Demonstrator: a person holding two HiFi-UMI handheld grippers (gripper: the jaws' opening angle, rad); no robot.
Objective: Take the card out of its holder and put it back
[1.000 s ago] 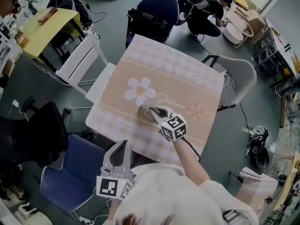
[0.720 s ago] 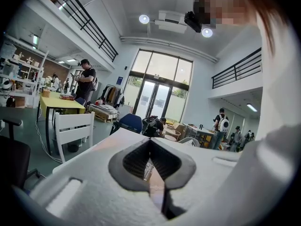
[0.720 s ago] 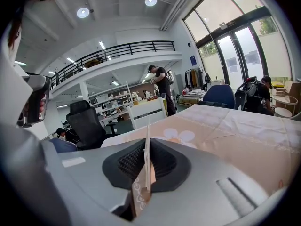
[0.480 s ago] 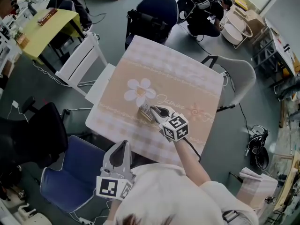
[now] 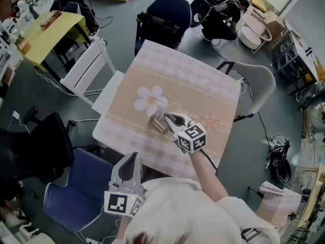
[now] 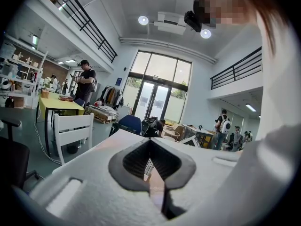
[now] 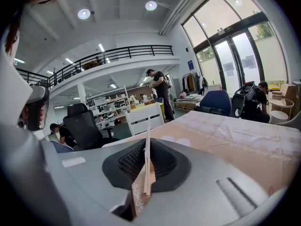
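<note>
My right gripper (image 5: 167, 118) hovers low over the beige flowered tablecloth (image 5: 203, 85), near its middle. Its jaws are shut on a thin white card (image 7: 147, 149) that stands edge-on between the pads. A tan printed holder (image 7: 135, 194) lies against the card's lower part. From the head view the tan holder (image 5: 158, 121) sits right at the jaw tips, and I cannot tell if it touches the cloth. My left gripper (image 5: 134, 157) is held by the table's near edge, close to the person's body. It is shut and holds nothing, and the left gripper (image 6: 150, 144) points toward the card.
A white chair (image 5: 91, 65) stands at the table's left, a blue chair (image 5: 81, 187) at the near left, a dark chair (image 5: 170, 9) at the far side and a white chair (image 5: 259, 83) at the right. A yellow table (image 5: 48, 32) and people are farther off.
My right gripper has lifted a little, with the card and the tan holder still at its tips. The left gripper has not moved.
</note>
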